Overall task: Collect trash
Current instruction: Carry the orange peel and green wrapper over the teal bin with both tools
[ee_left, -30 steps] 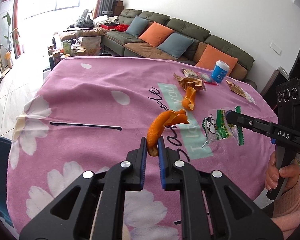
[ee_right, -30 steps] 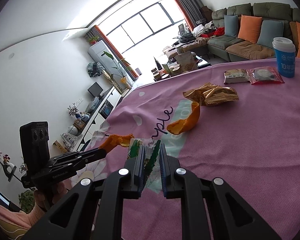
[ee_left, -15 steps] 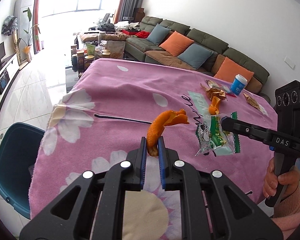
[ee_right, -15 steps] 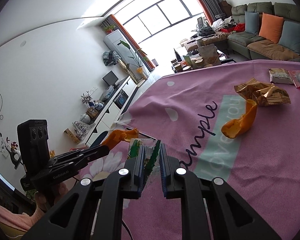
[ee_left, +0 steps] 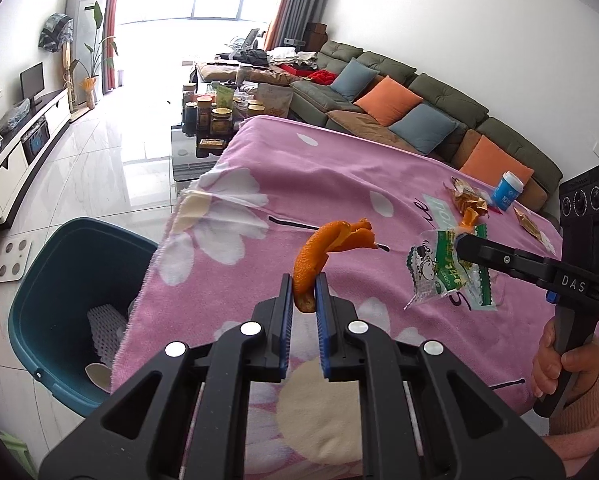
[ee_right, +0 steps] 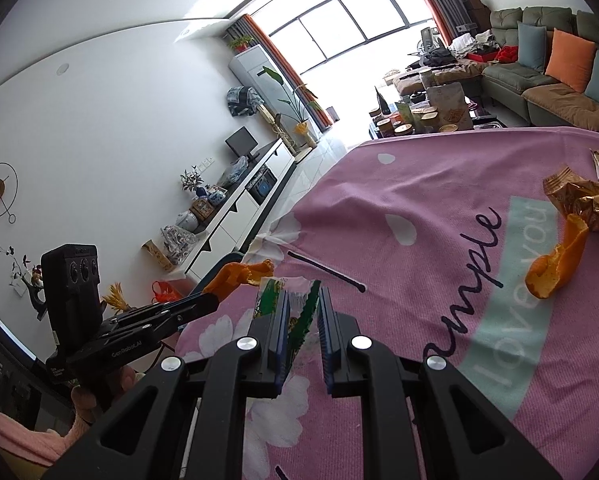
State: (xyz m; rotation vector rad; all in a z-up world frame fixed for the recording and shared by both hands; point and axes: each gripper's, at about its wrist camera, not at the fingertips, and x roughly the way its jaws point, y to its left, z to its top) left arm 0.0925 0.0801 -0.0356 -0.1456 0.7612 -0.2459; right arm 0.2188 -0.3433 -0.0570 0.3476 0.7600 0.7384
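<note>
1. Orange peel [ee_left: 319, 256] sits pinched in my left gripper [ee_left: 304, 300], its curled end sticking up above the pink blanket [ee_left: 339, 168].
2. My right gripper [ee_right: 302, 320] is pressed together on a green-and-clear snack wrapper [ee_right: 295, 316], which hangs off its tip over the blanket's near side; the left wrist view shows the same wrapper [ee_left: 443, 272].
3. A teal bin [ee_left: 51, 280] stands on the floor beside the blanket's edge, left of my left gripper, with white scraps inside.
4. A second orange peel [ee_right: 555, 268] lies on the blanket, touching a crumpled gold wrapper [ee_right: 583, 200].
5. A blue cup [ee_left: 507, 192] stands farther back, near the sofa [ee_left: 439, 100].
</note>
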